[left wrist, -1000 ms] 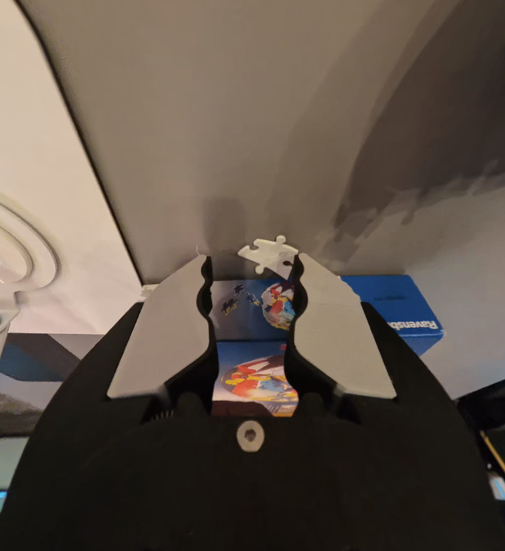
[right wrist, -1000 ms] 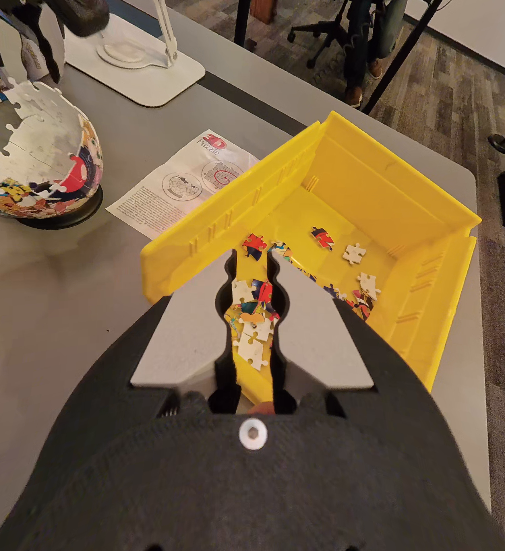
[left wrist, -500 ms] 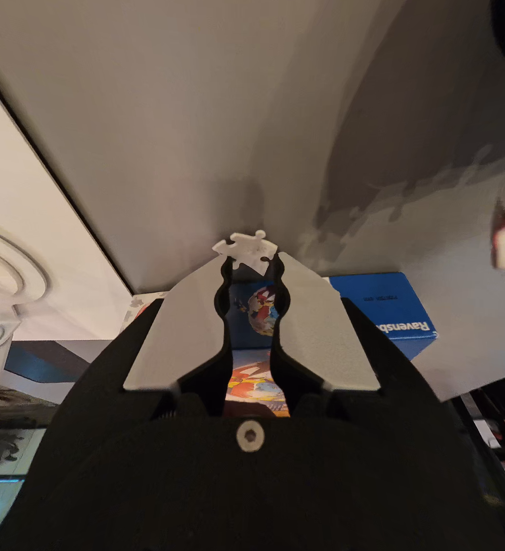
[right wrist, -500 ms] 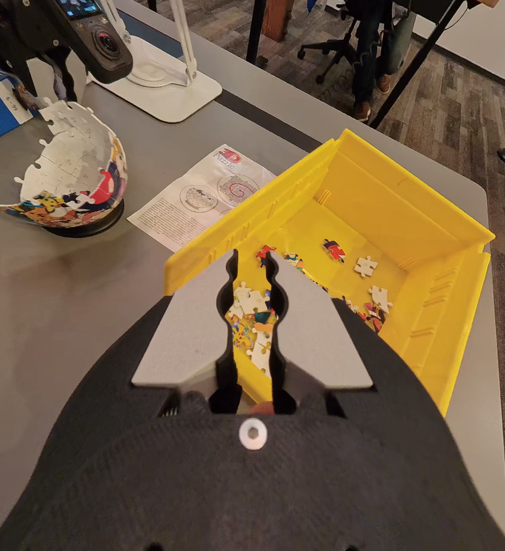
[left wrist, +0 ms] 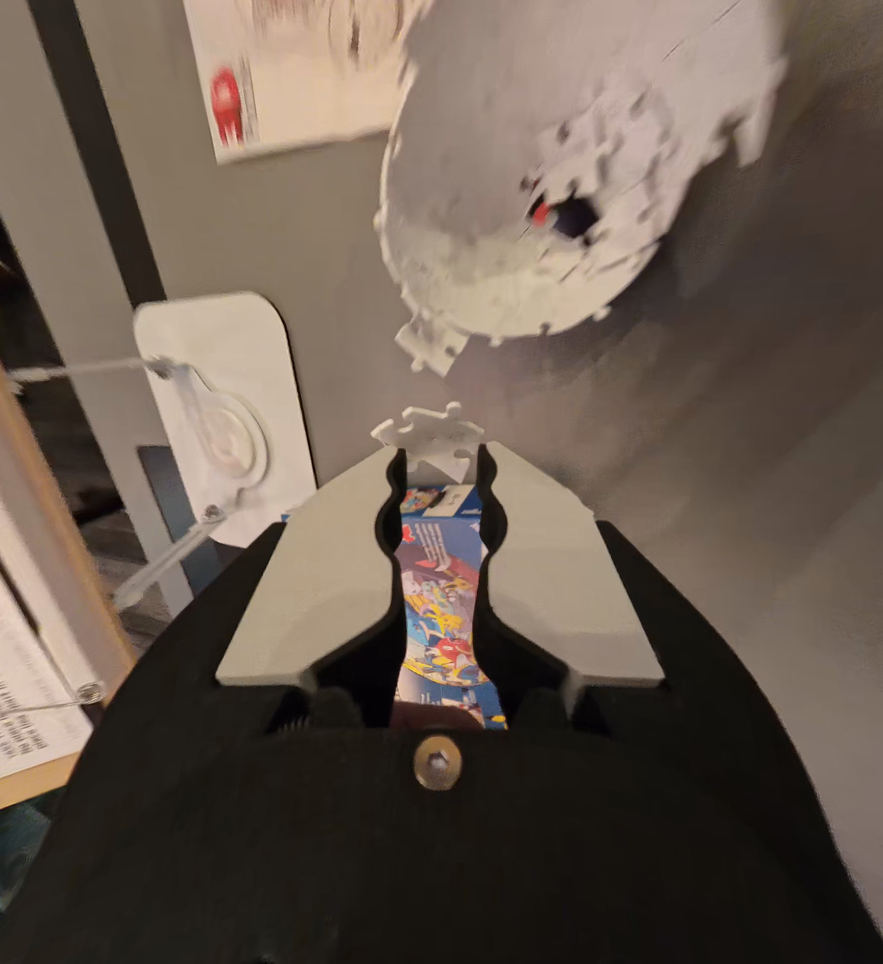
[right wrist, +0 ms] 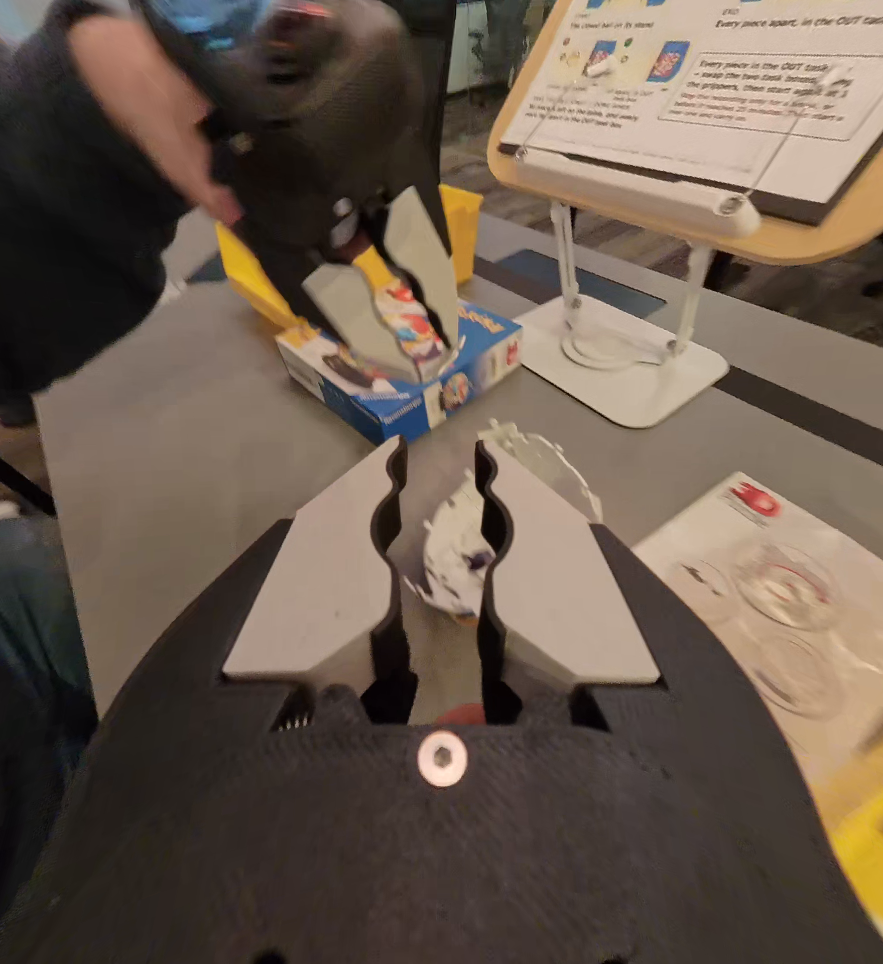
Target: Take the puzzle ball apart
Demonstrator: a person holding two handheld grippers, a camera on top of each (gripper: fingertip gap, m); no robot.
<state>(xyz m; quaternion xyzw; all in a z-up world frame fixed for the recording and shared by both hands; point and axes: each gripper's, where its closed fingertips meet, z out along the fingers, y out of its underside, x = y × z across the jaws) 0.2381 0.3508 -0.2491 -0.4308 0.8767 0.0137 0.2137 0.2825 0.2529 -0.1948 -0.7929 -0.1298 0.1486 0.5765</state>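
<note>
- Table (right wrist: 209, 459): flat, matte grey top with a dark seam running across it. The widest bare stretch lies on my left side, running out to the near edge.
- Document stand (right wrist: 632, 375): white flat base with thin white legs carrying a tilted wooden board with a printed sheet. It occupies the far right of the table, just beside the box.
- Box (right wrist: 402, 401): blue printed cardboard, rectangular, lying flat. My left gripper hangs directly above it.
- Leaflet (right wrist: 773, 579): white glossy paper, flat on the table, right of the ball.
- Puzzle ball (left wrist: 522, 208): an open half-shell of curved interlocking pieces, white inside, with a ragged tabbed rim and a small hole in the wall. It sits on the table between box and leaflet; in the right wrist view it shows blurred through my right finger gap.
- Right gripper (right wrist: 442, 454): grey wedge fingers with black wavy inner edges, jaws parted by a narrow gap, holding nothing, poised above the ball.
- Left gripper (left wrist: 442, 454): same build, jaws drawn in on a piece at the tips.
- Puzzle piece (left wrist: 428, 435): single, white, thin, tabbed, pinched at its lower edge, apart from the ball's rim.
</note>
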